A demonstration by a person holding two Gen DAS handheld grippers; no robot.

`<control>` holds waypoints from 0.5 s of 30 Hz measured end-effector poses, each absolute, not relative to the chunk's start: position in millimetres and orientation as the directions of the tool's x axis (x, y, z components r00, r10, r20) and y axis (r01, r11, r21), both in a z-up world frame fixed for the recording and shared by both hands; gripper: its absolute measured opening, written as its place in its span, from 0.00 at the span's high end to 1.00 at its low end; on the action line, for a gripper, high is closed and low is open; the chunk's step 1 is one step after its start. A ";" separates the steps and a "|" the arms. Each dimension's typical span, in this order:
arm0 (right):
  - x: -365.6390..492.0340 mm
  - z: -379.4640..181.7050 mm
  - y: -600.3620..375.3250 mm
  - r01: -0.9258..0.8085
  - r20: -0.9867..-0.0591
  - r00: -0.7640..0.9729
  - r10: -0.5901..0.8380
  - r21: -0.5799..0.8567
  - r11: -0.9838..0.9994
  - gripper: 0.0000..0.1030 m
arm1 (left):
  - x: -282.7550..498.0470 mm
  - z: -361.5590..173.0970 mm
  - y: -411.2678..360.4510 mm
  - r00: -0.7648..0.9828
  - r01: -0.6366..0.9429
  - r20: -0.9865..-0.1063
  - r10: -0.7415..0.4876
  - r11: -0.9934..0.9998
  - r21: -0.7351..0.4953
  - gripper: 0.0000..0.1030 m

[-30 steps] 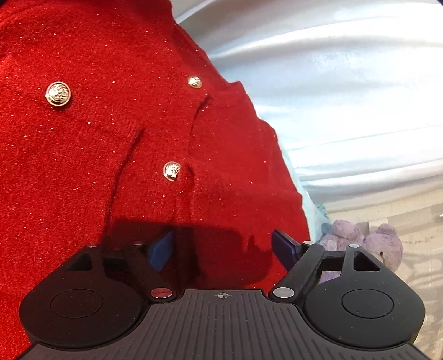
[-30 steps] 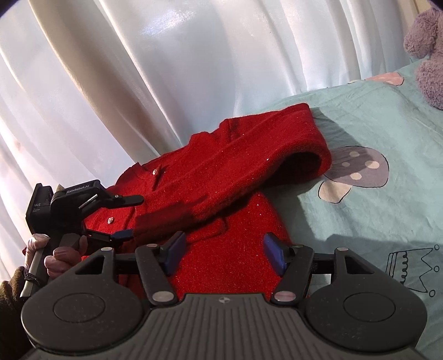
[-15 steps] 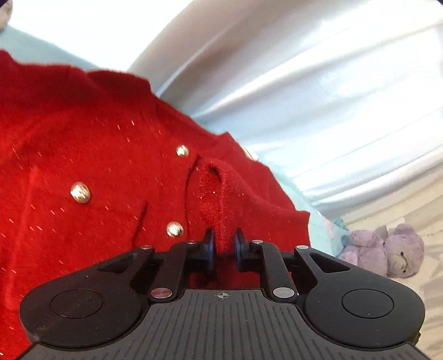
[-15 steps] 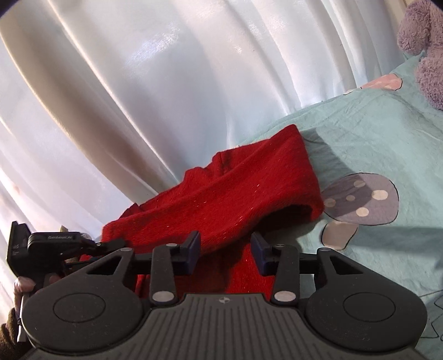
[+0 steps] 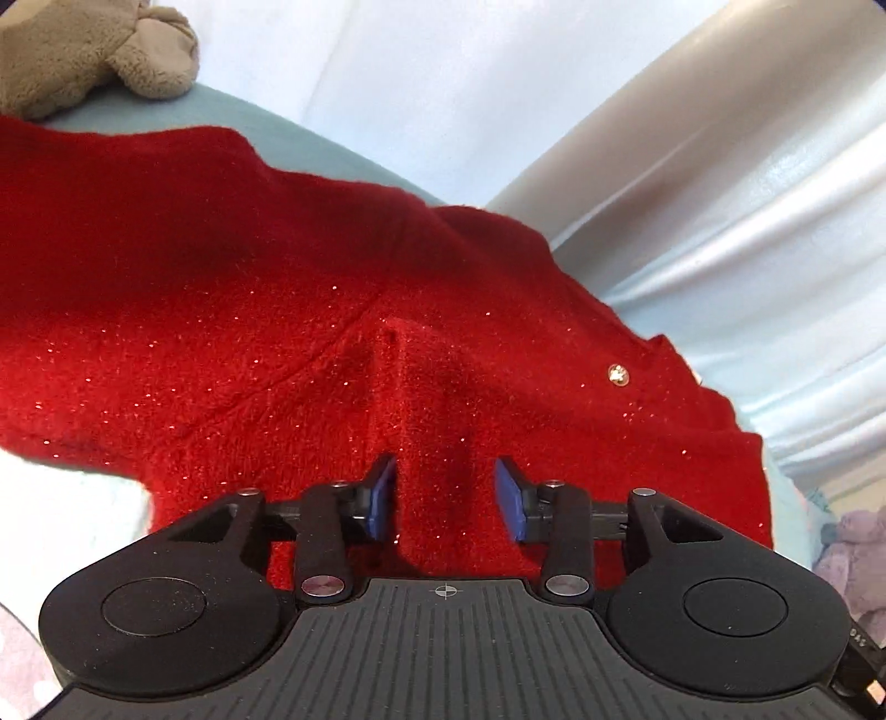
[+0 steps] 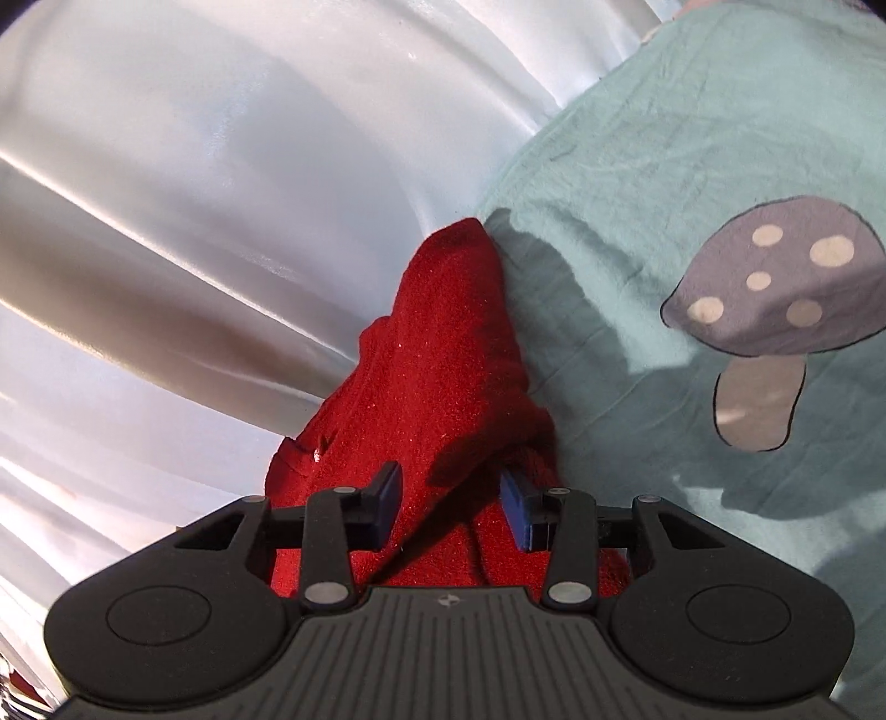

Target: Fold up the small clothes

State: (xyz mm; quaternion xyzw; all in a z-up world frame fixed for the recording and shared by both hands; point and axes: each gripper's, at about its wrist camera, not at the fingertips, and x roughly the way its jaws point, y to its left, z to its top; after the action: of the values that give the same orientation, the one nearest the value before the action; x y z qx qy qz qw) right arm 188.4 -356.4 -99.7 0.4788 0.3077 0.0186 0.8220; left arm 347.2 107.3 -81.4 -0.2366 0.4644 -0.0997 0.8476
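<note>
A red knitted cardigan, flecked with glitter thread, lies on a pale teal bedsheet hard against a white pleated curtain. The left gripper hangs low over the knit with a raised ridge of the fabric running up between its blue pads. The jaws have just been opening, and now stand at a narrow-to-middling gap: the left pad sits right against the ridge, while a slim strip of daylight shows before the right one, so the cloth is between them but not pinched. One small gold button shows on the cardigan's far right side, near the edge by the curtain. At the top left corner a tan plush toy rests on the sheet beyond the knit, and a lilac plush toy peeks in at the lower right. From the other side, the right gripper is set at much the same modest width over a bunched, humped part of the cardigan — cloth fills the space between its pads, though whether they truly press on it I cannot tell. Just beside that hump, the sheet carries a printed grey mushroom with cream spots.
</note>
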 end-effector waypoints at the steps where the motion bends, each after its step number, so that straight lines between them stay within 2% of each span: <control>1: 191.3 -102.9 -356.1 0.273 -0.487 0.812 0.322 0.804 0.528 0.62 | 349.2 -83.1 106.7 0.551 -0.055 -0.735 -0.395 0.862 -0.504 0.58; 2: 194.0 -105.5 -356.4 0.277 -0.482 0.814 0.323 0.812 0.514 0.62 | 350.8 -83.7 103.8 0.548 -0.053 -0.737 -0.395 0.863 -0.502 0.67; 3: 196.2 -108.3 -356.6 0.281 -0.475 0.818 0.324 0.821 0.497 0.62 | 351.9 -83.7 102.2 0.546 -0.048 -0.742 -0.388 0.870 -0.490 0.83; 6: 201.1 -110.4 -356.1 0.284 -0.458 0.829 0.319 0.838 0.466 0.64 | 348.2 -74.9 101.1 0.564 -0.019 -0.740 -0.367 0.890 -0.456 0.85; 8: 206.3 -108.2 -353.0 0.289 -0.475 0.823 0.313 0.823 0.489 0.86 | 346.8 -64.9 97.0 0.593 0.013 -0.727 -0.345 0.907 -0.420 0.85; 11: 209.9 -98.7 -346.9 0.293 -0.512 0.816 0.269 0.767 0.571 0.90 | 346.4 -51.8 95.6 0.624 0.035 -0.711 -0.325 0.920 -0.390 0.85; 15: 206.7 -67.8 -317.5 0.194 -0.527 0.831 0.179 0.576 0.794 0.90 | 346.0 -40.4 103.6 0.658 0.023 -0.698 -0.282 0.935 -0.355 0.85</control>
State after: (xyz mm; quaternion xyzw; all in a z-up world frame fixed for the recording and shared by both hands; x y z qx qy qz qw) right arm 206.7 -317.5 -67.8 0.3208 0.2907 -0.0043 0.9014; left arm 346.0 103.6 -40.4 -0.1597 0.4047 -0.0850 0.8964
